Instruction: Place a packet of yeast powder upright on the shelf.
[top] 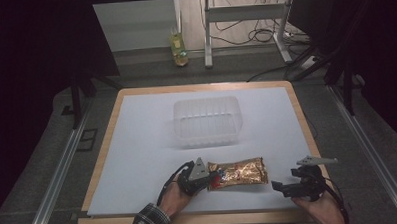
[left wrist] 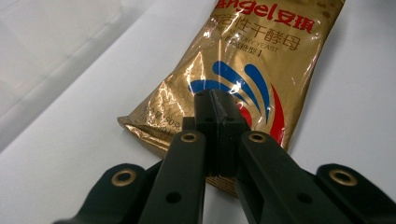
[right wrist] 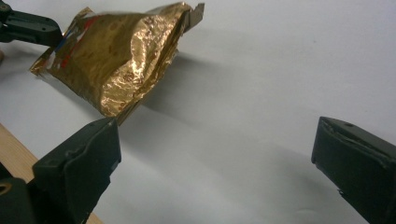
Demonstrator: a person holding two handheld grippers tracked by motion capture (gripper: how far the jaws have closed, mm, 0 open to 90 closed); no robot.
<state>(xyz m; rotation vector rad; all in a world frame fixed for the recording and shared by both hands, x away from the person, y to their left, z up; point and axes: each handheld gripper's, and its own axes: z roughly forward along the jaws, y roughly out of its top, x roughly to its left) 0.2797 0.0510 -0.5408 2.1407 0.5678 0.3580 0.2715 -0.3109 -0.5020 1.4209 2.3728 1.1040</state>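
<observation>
**Gold foil packet pinched at its left end, right jaws wide**

High view: a crinkled gold foil packet lies flat on the white sheet covering the wooden worktop, near the front edge. The left hand-held gripper meets the packet's left end, with the person's hand behind it and a checked sleeve below. The right hand-held gripper sits to the right of the packet, apart from it, black with a grey three-cornered plate on top. Farther back stands a clear ribbed plastic tub, rectangular with rounded corners. Beyond the worktop, on the floor, is a bottle of yellow liquid.

Left gripper view: the two black jaws are pressed together on the packet's glossy sealed edge, over its blue and red curved stripes. The film is shiny and wrinkled, with red lettering near the top.

Right gripper view: the matte black jaws stand far apart with only white sheet between them. The packet, puffy and creased, lies ahead to the left, its far end lifted off the sheet.
</observation>
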